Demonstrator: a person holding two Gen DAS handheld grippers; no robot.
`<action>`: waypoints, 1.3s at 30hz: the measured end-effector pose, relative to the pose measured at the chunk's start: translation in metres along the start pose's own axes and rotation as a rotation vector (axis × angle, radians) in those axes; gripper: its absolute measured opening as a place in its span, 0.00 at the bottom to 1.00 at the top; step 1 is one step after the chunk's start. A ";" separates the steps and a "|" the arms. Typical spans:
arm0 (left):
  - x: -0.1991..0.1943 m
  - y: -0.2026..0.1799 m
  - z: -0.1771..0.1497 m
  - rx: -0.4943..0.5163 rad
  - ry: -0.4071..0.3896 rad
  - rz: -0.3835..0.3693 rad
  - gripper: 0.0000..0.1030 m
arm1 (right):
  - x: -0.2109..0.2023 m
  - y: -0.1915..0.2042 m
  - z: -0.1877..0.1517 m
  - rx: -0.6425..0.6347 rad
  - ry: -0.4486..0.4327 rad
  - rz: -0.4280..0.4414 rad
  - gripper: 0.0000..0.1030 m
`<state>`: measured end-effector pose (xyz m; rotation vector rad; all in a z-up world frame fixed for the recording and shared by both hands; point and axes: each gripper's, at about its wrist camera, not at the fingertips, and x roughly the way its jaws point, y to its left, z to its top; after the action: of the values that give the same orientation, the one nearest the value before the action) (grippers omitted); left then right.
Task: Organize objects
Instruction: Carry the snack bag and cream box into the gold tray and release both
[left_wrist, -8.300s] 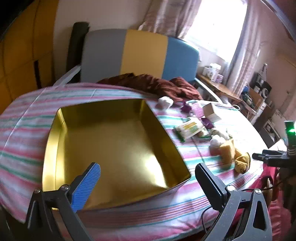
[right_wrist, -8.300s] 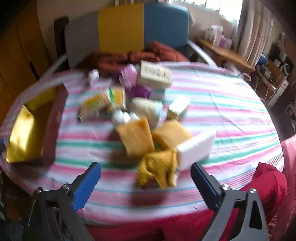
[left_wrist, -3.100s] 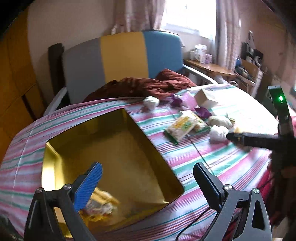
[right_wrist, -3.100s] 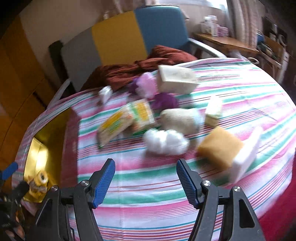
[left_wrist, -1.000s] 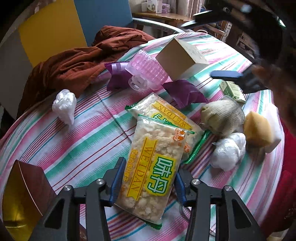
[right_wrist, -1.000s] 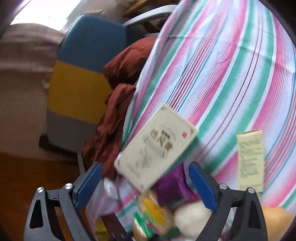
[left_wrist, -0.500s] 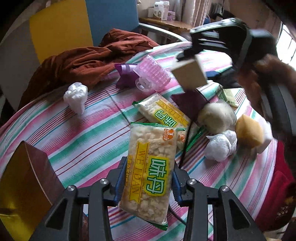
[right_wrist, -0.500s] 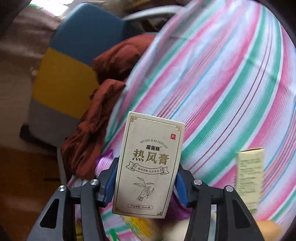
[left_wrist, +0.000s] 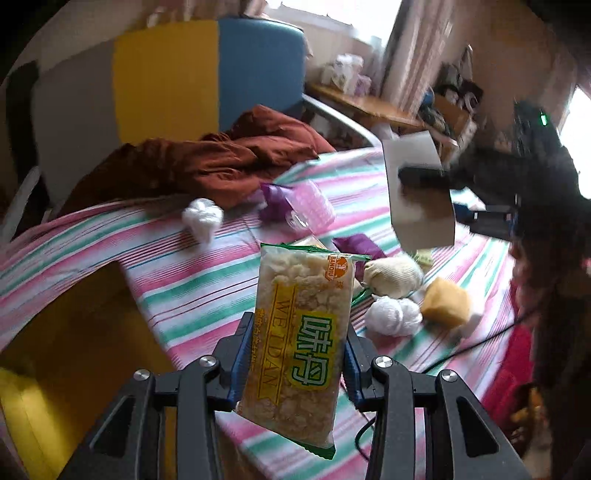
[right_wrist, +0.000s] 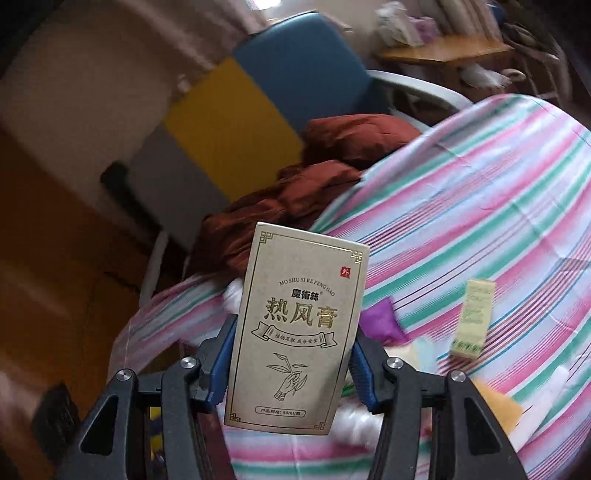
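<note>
Left gripper (left_wrist: 295, 365) clamped on a snack packet (left_wrist: 301, 343), held clear of the striped tablecloth (left_wrist: 207, 273); below and left of it, a gold tin (left_wrist: 74, 350); beyond the tips, a white wad (left_wrist: 202, 218), a purple wrapper (left_wrist: 273, 201), a cream ball (left_wrist: 393, 277) and a yellow sponge (left_wrist: 445, 301). Right gripper (right_wrist: 291, 363) closed on a beige carton (right_wrist: 299, 339), raised off the cloth, with a small pale green box (right_wrist: 472, 321) lying to its right.

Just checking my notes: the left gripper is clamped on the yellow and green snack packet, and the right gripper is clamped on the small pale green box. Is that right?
Not quite. The left gripper does clamp the yellow and green snack packet, but the right wrist view shows the right gripper clamped on the tall beige printed carton. The small pale green box lies on the striped tablecloth.
</note>
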<state>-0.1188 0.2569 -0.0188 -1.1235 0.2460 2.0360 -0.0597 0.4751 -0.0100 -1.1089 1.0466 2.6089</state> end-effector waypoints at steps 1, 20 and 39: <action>-0.006 0.004 -0.002 -0.016 -0.010 0.001 0.42 | -0.004 0.001 -0.003 -0.017 0.006 0.007 0.53; -0.111 0.175 -0.117 -0.406 -0.056 0.305 0.42 | 0.086 0.177 -0.126 -0.393 0.311 0.154 0.53; -0.145 0.209 -0.178 -0.552 -0.150 0.427 0.73 | 0.133 0.227 -0.176 -0.426 0.452 0.186 0.73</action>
<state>-0.1113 -0.0522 -0.0497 -1.3138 -0.1850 2.6551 -0.1333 0.1717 -0.0609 -1.8434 0.6886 2.8875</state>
